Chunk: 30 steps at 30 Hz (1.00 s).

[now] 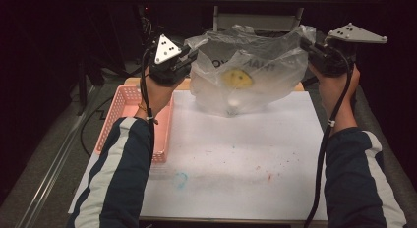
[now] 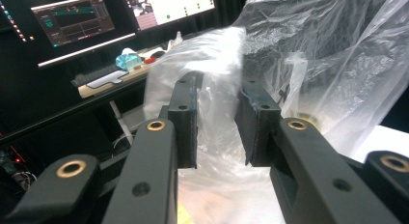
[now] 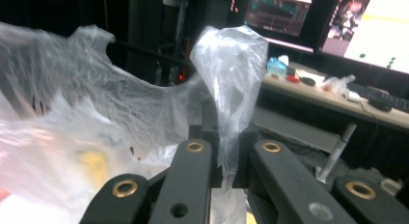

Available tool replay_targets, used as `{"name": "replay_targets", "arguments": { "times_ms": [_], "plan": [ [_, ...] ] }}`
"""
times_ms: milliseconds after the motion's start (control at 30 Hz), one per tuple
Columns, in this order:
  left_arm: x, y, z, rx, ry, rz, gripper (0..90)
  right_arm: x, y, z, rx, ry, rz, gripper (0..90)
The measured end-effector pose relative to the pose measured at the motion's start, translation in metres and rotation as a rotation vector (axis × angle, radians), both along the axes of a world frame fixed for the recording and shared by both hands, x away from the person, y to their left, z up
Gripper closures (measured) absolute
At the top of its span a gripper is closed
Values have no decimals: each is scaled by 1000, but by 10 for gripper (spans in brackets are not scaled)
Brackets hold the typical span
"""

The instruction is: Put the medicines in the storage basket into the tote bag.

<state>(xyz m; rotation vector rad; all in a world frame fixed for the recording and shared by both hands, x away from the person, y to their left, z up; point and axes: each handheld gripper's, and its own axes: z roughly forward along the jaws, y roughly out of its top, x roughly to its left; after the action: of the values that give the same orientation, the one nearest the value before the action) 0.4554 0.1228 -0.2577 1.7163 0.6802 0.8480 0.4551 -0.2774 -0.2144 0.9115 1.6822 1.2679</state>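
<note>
The right gripper [image 3: 226, 166] was clamped on one handle of the clear plastic bag [image 1: 251, 71]; the left gripper [image 2: 217, 127] stood with its jaws apart around the other handle. The bag hung above the white table [image 1: 236, 159], a yellow object [image 1: 237, 79] inside, a pink basket [image 1: 129, 102] to its left.

Navy sleeves [image 1: 115, 174], white stripes; black fingers [image 2: 185, 119].

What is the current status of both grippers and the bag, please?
Right gripper shut on plastic bag handle. Left gripper open, bag film between its fingers. Bag held above table, yellow item inside. Pink basket left.
</note>
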Motion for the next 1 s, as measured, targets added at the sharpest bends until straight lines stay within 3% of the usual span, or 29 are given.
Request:
{"name": "replay_targets", "arguments": {
  "times_ms": [100,333,567,667,733,800,867,1000],
  "plan": [
    [0,0,-4,-1,5,1,682,0,2,-2,-4,3,2,896],
    [-5,3,-16,16,18,-11,654,8,5,-22,-15,45,4,895],
    [-10,7,-24,28,33,-19,603,6,4,-36,-27,55,16,880],
    [-12,3,-30,47,30,-23,603,5,4,-42,-35,59,9,836],
    [-13,0,-34,60,29,-27,649,5,3,-45,-31,53,10,800],
    [-13,-4,-36,71,27,-19,672,4,1,-47,-25,42,-10,698],
    [-13,-6,-38,74,28,-25,708,2,-1,-48,-14,30,5,661],
    [-14,-8,-42,87,27,-29,755,-7,0,-50,-49,-24,2,496]
  ]
}}
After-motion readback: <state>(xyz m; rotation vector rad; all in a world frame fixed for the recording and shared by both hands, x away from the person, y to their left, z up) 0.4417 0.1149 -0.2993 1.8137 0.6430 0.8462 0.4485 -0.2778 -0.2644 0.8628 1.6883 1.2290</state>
